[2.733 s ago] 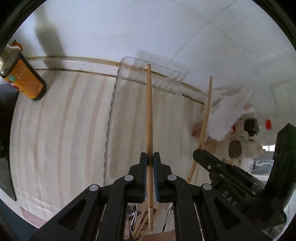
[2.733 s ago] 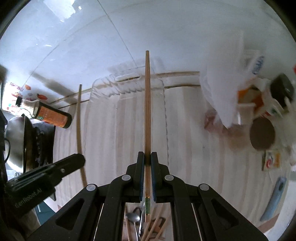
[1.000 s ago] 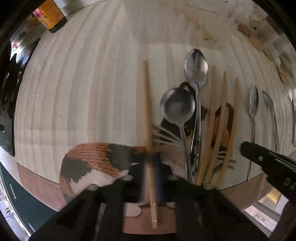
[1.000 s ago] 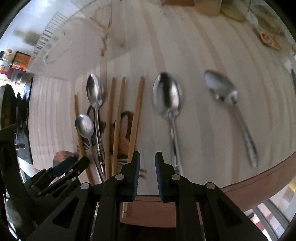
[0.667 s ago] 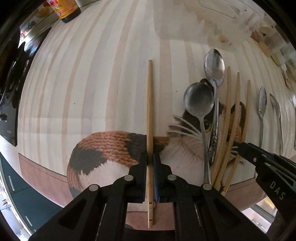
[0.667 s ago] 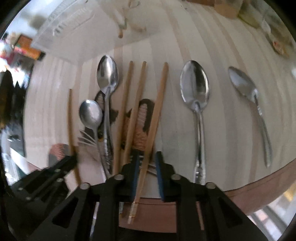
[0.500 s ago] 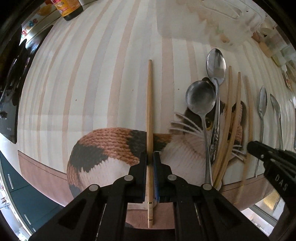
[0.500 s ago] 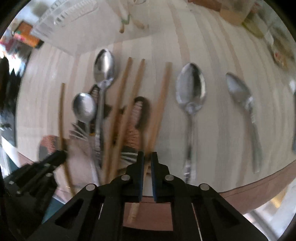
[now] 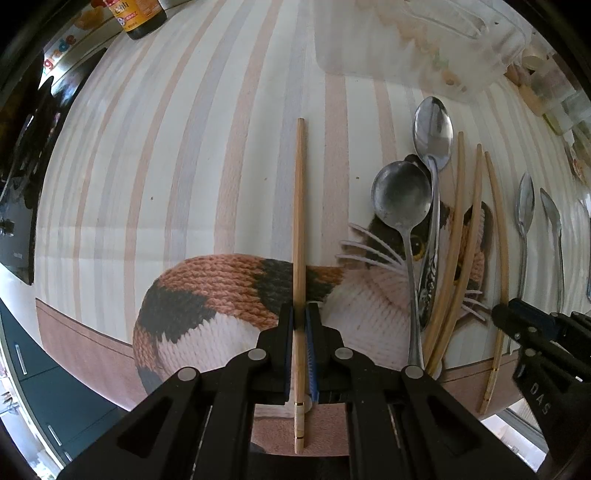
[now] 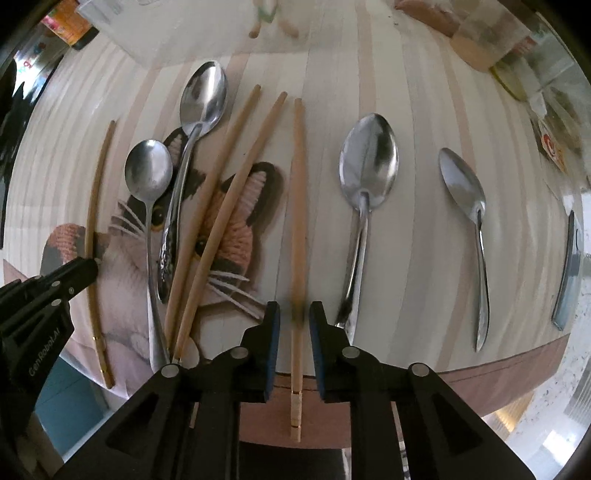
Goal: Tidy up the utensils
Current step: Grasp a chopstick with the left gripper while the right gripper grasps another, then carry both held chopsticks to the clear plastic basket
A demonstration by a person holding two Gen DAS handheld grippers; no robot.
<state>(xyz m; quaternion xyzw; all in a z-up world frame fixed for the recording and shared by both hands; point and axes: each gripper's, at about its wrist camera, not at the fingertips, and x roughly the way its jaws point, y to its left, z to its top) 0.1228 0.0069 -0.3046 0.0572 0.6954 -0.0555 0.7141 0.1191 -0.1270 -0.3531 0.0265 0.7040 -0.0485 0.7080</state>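
My left gripper [image 9: 300, 317] is shut on a wooden chopstick [image 9: 298, 206] that lies along the striped table, over the cat picture. My right gripper [image 10: 294, 314] is open, its jaws either side of another chopstick [image 10: 297, 192] lying on the table. Two more chopsticks [image 10: 221, 199] lie crossed to its left beside two steel spoons [image 10: 149, 173]. Two more spoons [image 10: 365, 177] lie to its right. The clear plastic tray [image 9: 417, 40] sits at the far side of the table.
A sauce bottle [image 9: 138, 14] stands at the far left. A stove [image 9: 18, 166] borders the table's left edge. Packets and jars [image 10: 517, 62] crowd the far right. The table's front edge [image 10: 498, 373] runs just under both grippers.
Both grippers came down from the tray to the table's front. My right gripper closed around the chopstick half a second ago and is now open. My left still grips its chopstick.
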